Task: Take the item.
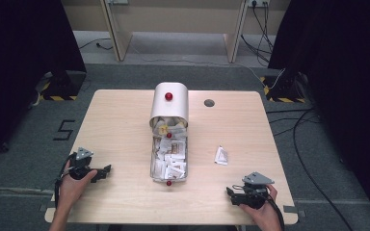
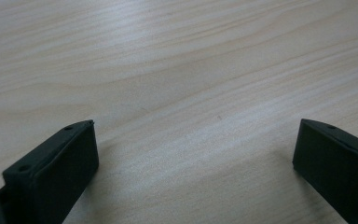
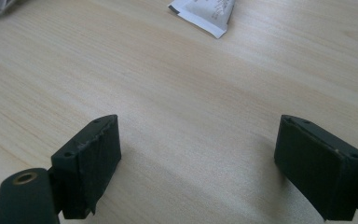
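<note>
A clear box [image 1: 169, 159] full of several white sachets lies in the middle of the wooden table [image 1: 125, 115], with red knobs at its ends. Its rounded pale lid [image 1: 169, 102], also red-knobbed, leans over the far end. One loose white sachet [image 1: 221, 155] [image 3: 204, 13] lies right of the box. My left gripper [image 1: 107, 170] [image 2: 193, 149] rests near the front left, open over bare wood. My right gripper [image 1: 230, 192] [image 3: 198, 154] sits near the front right edge, open, with the loose sachet well beyond its jaws.
A dark round hole [image 1: 209, 102] marks the table's far right part. Cables [image 1: 298, 144] run over the grey floor on the right. Black stands with striped bases [image 1: 58, 86] flank the table's far corners.
</note>
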Motion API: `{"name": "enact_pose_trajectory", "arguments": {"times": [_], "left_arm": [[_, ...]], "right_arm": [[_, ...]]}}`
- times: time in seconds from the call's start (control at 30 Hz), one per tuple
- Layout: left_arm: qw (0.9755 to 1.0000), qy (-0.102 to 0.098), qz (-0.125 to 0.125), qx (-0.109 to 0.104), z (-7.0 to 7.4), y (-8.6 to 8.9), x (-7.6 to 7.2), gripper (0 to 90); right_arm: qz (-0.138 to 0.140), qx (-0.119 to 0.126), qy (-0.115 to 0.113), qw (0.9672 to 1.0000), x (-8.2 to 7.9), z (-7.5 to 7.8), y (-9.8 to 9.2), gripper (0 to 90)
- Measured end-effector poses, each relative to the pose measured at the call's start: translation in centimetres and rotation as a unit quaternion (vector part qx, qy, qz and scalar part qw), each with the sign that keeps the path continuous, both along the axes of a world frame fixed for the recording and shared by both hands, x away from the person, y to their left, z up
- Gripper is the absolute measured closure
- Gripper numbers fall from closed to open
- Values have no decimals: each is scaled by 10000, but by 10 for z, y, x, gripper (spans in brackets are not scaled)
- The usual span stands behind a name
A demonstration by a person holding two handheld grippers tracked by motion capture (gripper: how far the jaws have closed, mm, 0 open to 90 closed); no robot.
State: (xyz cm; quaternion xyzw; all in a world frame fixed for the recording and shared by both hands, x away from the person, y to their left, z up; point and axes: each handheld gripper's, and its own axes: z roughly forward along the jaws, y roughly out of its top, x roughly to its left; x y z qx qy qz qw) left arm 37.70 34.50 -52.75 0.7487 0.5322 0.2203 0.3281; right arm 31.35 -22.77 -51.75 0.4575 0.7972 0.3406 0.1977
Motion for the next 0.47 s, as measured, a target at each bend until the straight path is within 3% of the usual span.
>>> {"name": "enact_pose_trajectory", "arguments": {"times": [0.47], "left_arm": [[10000, 1, 0, 0, 0, 0, 0, 0]], "right_arm": [[18, -17, -14, 10000, 1, 0, -1, 152]]}}
